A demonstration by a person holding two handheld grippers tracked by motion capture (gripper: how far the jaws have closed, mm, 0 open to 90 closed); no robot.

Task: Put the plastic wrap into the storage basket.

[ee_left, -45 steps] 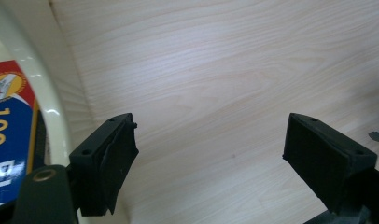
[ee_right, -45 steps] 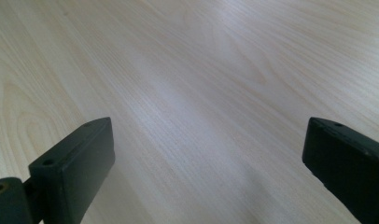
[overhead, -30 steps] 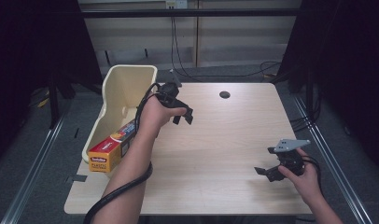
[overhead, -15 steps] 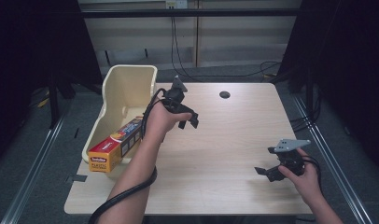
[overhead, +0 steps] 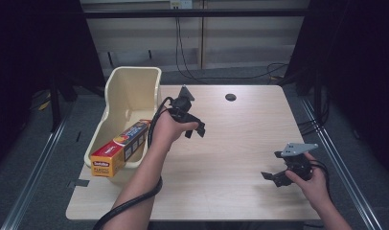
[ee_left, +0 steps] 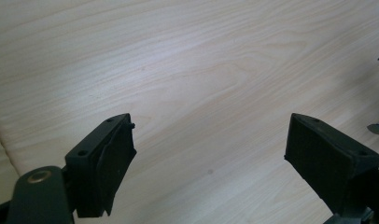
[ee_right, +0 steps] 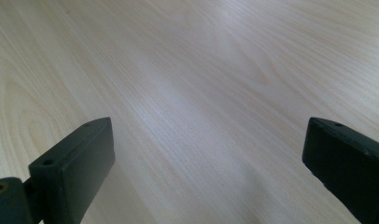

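Box (overhead: 120, 148) lies propped across bin (overhead: 131, 86) rim, beside empty-jawed left tool (overhead: 194, 131).

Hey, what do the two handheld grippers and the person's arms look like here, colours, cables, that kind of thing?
Both are black two-jaw tools. The left gripper has blocky black jaws with flat pads and a thick black cable trailing along the forearm. The right gripper carries a grey three-cornered plate on top, with a black cable by the wrist. Both forearms are bare, no sleeves showing.
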